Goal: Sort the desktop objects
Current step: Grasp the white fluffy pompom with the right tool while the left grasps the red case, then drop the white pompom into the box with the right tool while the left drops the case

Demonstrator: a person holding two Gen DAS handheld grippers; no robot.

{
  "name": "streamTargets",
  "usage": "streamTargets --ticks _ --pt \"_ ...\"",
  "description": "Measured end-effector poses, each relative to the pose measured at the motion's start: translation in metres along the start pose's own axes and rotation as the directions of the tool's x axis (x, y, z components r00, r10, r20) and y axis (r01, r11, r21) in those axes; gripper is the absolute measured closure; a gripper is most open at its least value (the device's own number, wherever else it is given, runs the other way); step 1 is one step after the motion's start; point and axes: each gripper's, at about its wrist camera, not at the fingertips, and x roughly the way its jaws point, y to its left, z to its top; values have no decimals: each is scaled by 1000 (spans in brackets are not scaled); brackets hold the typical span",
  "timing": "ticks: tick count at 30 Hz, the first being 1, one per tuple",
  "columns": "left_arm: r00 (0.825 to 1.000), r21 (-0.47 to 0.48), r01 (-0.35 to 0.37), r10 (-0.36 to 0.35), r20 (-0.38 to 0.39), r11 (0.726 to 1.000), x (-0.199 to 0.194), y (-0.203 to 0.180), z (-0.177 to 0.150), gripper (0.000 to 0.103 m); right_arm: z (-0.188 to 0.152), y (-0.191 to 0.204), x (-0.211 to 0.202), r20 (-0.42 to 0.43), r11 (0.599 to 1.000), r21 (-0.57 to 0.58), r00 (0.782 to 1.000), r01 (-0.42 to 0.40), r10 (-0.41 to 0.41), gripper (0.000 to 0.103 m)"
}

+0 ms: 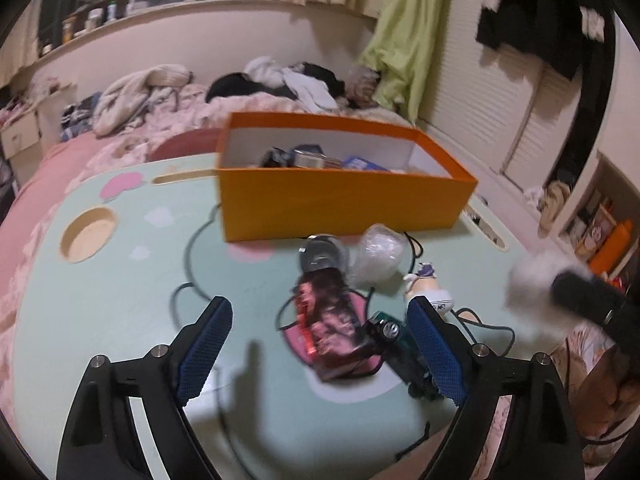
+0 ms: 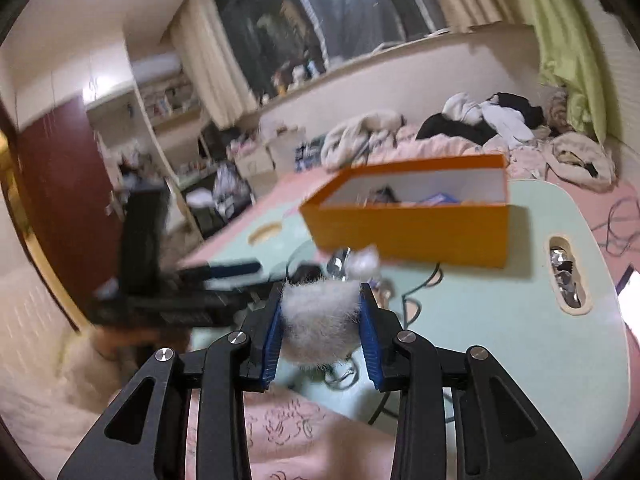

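My left gripper (image 1: 320,306) hangs open over the pale green table (image 1: 120,320). Between its blue pads lies a dark red snack packet (image 1: 328,332), untouched. A small green toy car (image 1: 394,334) sits right beside the right pad. My right gripper (image 2: 320,300) is shut on a fluffy grey-white pompom (image 2: 318,322), held above the table's near edge. That same pompom (image 1: 528,280) shows as a blur at the right of the left wrist view. An open orange box (image 1: 344,204) with several items inside stands at the back of the table, also seen as the orange box (image 2: 408,232).
In front of the box lie a clear round lid (image 1: 322,256), a crumpled plastic bag (image 1: 378,256) and a small figurine (image 1: 426,280), with a black cable looping around them. The table has a cup hole (image 1: 89,234) and a slot (image 2: 568,276). A cluttered bed surrounds the table.
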Motion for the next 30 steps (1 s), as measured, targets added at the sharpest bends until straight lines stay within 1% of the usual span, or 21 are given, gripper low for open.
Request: streamTargets --ticks 1,2,3,4,5,6,7,8,10,13,15,16,18,20,22,24,26,27,28,29,30 --pt "1000 8 -12 12 -14 1000 6 -3 2 25 2 0 0 4 1000 -1 1000 10 -10 67" --pt "999 7 -23 23 -27 1000 9 -4 3 38 3 -2 2 3 1000 2 1000 18 -18 67" --pt "998 -5 -34 34 -47 999 15 -2 4 44 2 -2 2 2 1000 7 1000 20 -20 67" --pt "998 -16 -35 34 -56 999 17 1 4 53 2 -4 1 1 1000 15 1000 18 -18 67" --pt "998 -34 -29 27 -63 999 18 5 3 57 2 -5 3 -2 1000 21 1000 16 -16 67" --pt "997 -52 -28 25 -67 998 19 9 1 60 1 -5 3 -6 1000 22 1000 19 -19 67" --pt "997 -65 -23 18 -75 998 22 12 -2 67 0 -6 2 -10 1000 18 1000 25 -24 67" --pt "998 -63 -28 25 -58 998 21 14 -4 75 -3 -5 3 -17 999 9 999 31 -31 67" --pt "998 -74 -28 25 -53 997 21 18 -6 76 -9 -4 3 -31 999 -7 998 48 -48 67" --pt "999 -85 -24 20 -50 996 18 19 -9 77 -16 -1 8 -52 996 -27 995 82 -84 67" --pt "1000 -89 -13 12 -8 996 9 19 -7 77 -14 0 8 -47 995 -36 995 88 -90 67" --pt "1000 -87 2 0 29 996 0 19 -4 77 -10 0 6 -39 995 -36 995 91 -92 67" --pt "998 -78 21 -16 68 997 -11 18 5 77 7 -3 4 -7 995 -23 995 95 -95 67" --pt "995 -55 32 -27 94 998 -17 14 22 77 24 -6 7 16 995 -19 995 99 -98 67" --pt "992 -35 38 -33 122 999 -16 11 49 77 48 -8 16 41 992 -27 992 124 -123 67" --pt "988 -33 40 -35 152 999 -13 11 72 77 72 -12 33 49 991 -13 990 130 -129 67" --pt "977 -58 41 -28 212 997 -5 18 99 75 90 -17 50 34 989 9 989 147 -147 67" --pt "973 -67 30 -14 231 997 0 20 104 70 97 -21 62 11 987 10 987 163 -163 67" --pt "976 -85 -1 19 215 996 13 25 109 41 101 -25 74 -21 982 10 981 191 -191 62" --pt "985 -106 -30 47 168 994 26 28 110 21 101 -29 82 -52 977 13 976 213 -212 55" --pt "993 -120 -41 53 101 992 42 30 107 22 97 -38 95 -113 967 26 962 252 -248 34"
